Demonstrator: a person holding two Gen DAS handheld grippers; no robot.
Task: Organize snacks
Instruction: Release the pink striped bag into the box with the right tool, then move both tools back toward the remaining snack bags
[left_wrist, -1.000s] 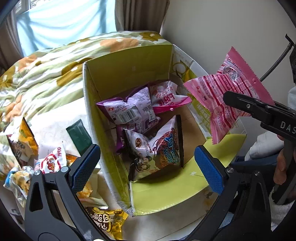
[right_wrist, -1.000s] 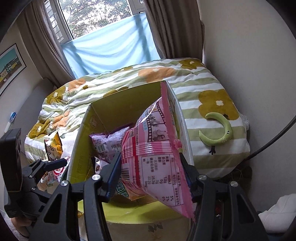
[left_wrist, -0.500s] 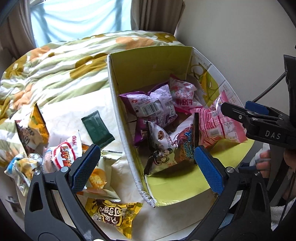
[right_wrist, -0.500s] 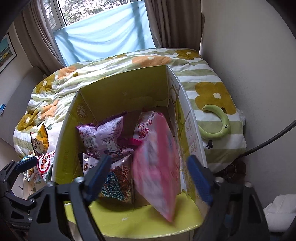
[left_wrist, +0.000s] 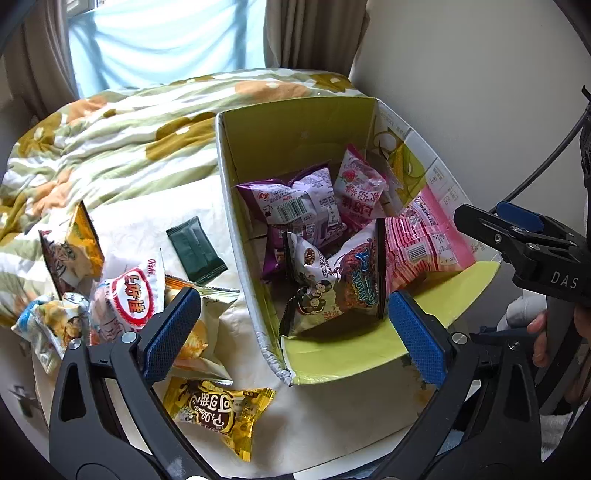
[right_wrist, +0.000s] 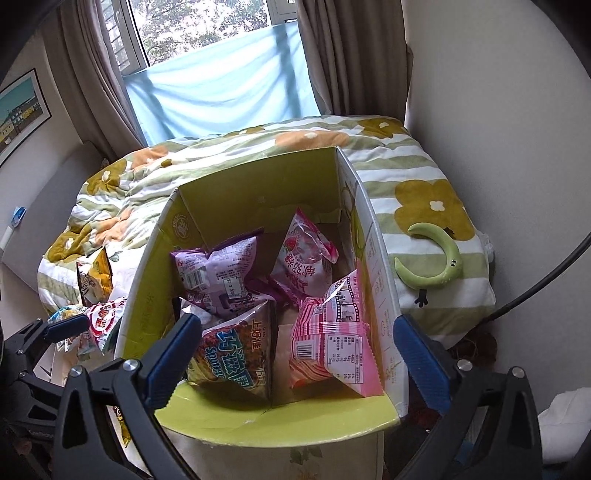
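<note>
Holding four snack bags (right_wrist: 332, 339), one box (right_wrist: 258, 188) sits open.

A home bedroom: beyond the claws lie a flowered quilt (right_wrist: 258, 155), curtained window (right_wrist: 207, 33) and framed picture (right_wrist: 20, 110).

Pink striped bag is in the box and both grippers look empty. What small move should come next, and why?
Probably swing the left gripper, open and empty, over to the loose snacks beside the cardboard box, perhaps the yellow packet nearest it. The pink striped bag already lies inside, and the right gripper stands open above it.
</note>
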